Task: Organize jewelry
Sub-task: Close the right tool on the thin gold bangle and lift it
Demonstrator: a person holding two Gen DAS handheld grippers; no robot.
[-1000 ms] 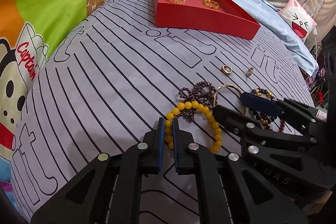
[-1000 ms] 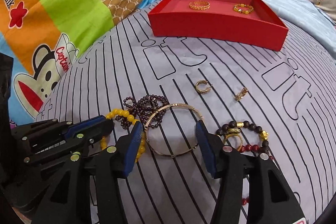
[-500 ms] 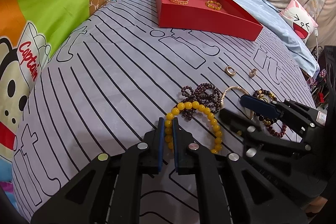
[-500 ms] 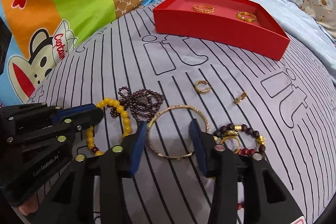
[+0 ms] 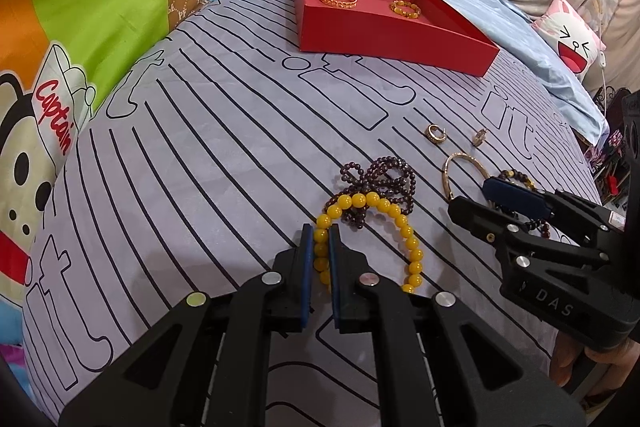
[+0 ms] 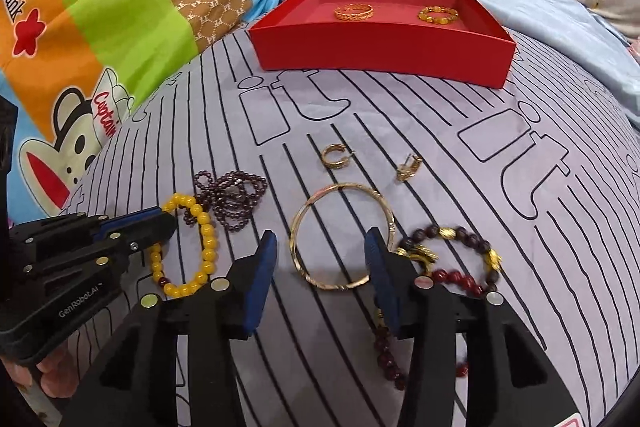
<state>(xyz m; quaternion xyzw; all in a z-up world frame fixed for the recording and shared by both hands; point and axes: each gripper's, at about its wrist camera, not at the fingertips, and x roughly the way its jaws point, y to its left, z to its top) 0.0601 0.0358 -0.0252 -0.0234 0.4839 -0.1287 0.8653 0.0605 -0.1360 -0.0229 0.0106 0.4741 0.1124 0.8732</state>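
A tray (image 6: 380,57) sits at the far side of a striped bedspread (image 6: 400,131), with two bracelets inside it side by side: a chain bracelet (image 6: 353,12) on the left and a beaded one (image 6: 437,15) on the right. Nearer the camera, two earrings (image 6: 335,155) (image 6: 409,167) lie apart in the middle. In front of them rests a bangle (image 6: 340,235). Left of the bangle is a bunched strand of small beads (image 6: 232,195), touching a large-bead bracelet (image 6: 188,247) further left. Right of the bangle lies a mixed-bead bracelet (image 6: 460,255). A patterned quilt (image 6: 100,7) lies left of the spread.

"Captain" on quilt (image 5: 54,115); "GenRobot.AI" on left gripper (image 6: 168,223); "DAS" on right gripper (image 5: 470,205).
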